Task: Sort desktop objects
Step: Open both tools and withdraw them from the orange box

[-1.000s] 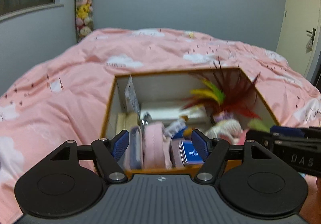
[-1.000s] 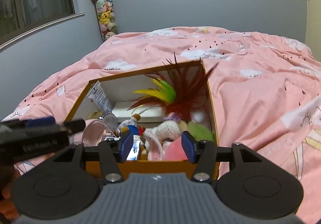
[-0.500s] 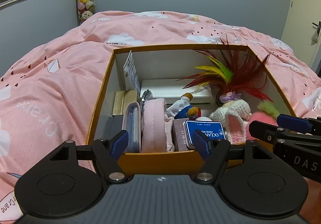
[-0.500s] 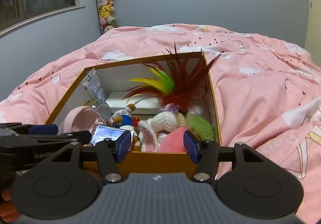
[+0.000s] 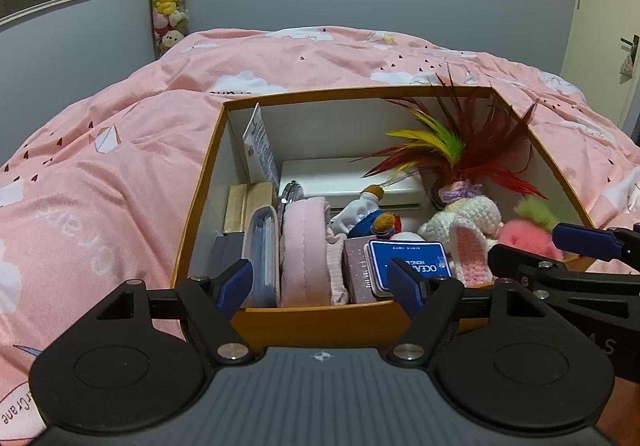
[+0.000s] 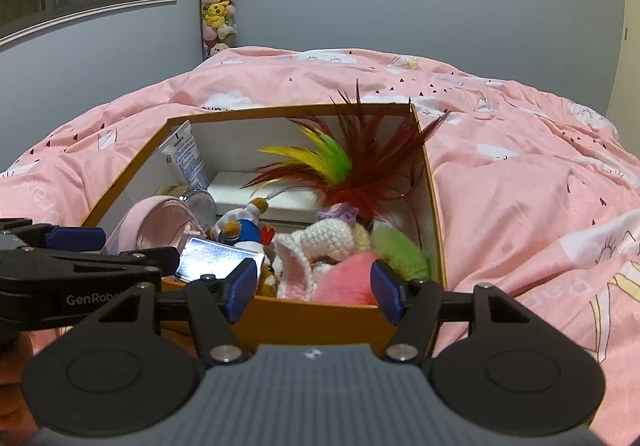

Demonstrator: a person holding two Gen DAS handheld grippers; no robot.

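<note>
Both grippers hang just short of the near wall of an orange cardboard box (image 5: 320,320) that sits on a pink duvet (image 5: 120,166), and both are released with nothing between their pads. The left gripper (image 5: 322,282) has just been spreading its jaws to their widest; the right gripper (image 6: 314,288) has just been opening too, though less wide.

Just beyond the left gripper's fingers stand a clear card holder (image 5: 262,254) and a pink padded case (image 5: 306,246) on edge. By its right finger lies a blue tin (image 5: 412,264) on a mauve box (image 5: 356,266). Past the right gripper's fingers sit a pink plush (image 6: 348,278), a green plush (image 6: 400,252) and a crocheted bunny (image 6: 320,242), with a feather shuttlecock (image 6: 348,174) rising behind them.

The box is crowded, so the likely trouble is a finger catching a neighbour: closing on the pink padded case could drag the card holder up with it, and the blue tin, only resting on the mauve box, could slide off if nudged. The feathers may snag or bend if the right gripper reaches deep. With the two grippers side by side at the same wall, they could knock each other. The soft duvet might let the box tip under a push.
</note>
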